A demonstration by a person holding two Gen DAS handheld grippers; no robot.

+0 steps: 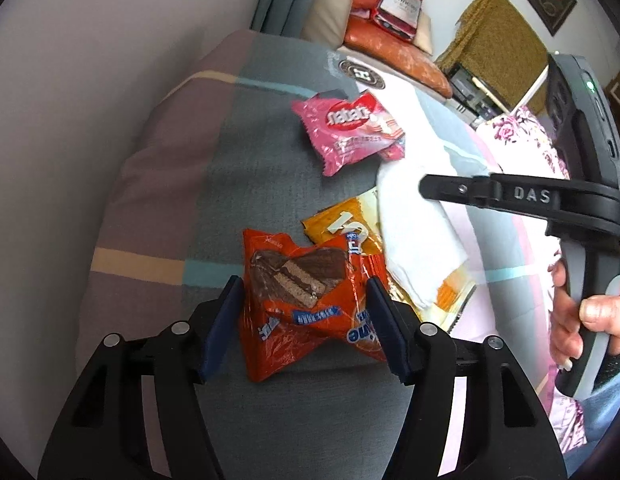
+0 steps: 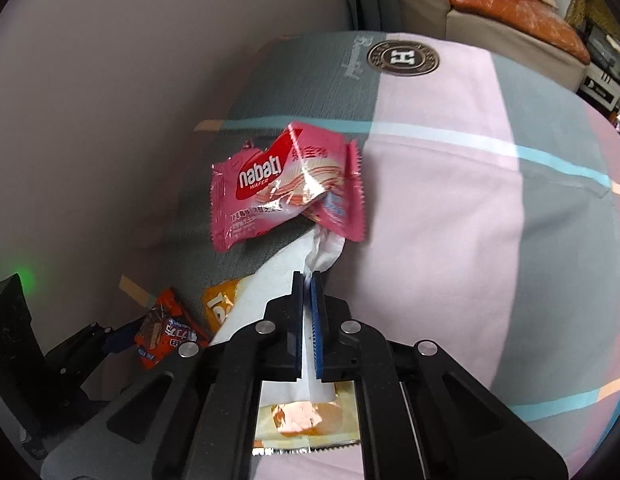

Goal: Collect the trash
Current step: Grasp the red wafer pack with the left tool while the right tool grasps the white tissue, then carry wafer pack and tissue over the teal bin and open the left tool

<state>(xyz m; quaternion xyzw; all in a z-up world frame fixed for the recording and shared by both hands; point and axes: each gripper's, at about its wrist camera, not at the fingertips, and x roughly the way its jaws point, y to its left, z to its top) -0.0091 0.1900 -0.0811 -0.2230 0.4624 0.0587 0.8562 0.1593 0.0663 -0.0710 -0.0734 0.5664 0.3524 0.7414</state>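
We hold the left gripper [image 1: 306,328] spread around the orange wrapper [image 1: 298,300], pads not pressing it. Our right gripper [image 2: 308,292] is clamped on the white tissue [image 2: 278,276], which lies over the yellow wrapper [image 1: 337,220]. The pink wafer wrapper [image 2: 286,184] lies farther away on the checked blanket [image 2: 469,220].

Both grippers angled steeply down — one wide, one closed.

The left gripper [image 1: 306,320] stands with its jaws apart, straddling an orange wrapper [image 1: 306,300]. The right gripper [image 2: 308,320] is clamped on a white tissue [image 2: 310,256] — a hand [image 1: 577,316] grasps its handle.
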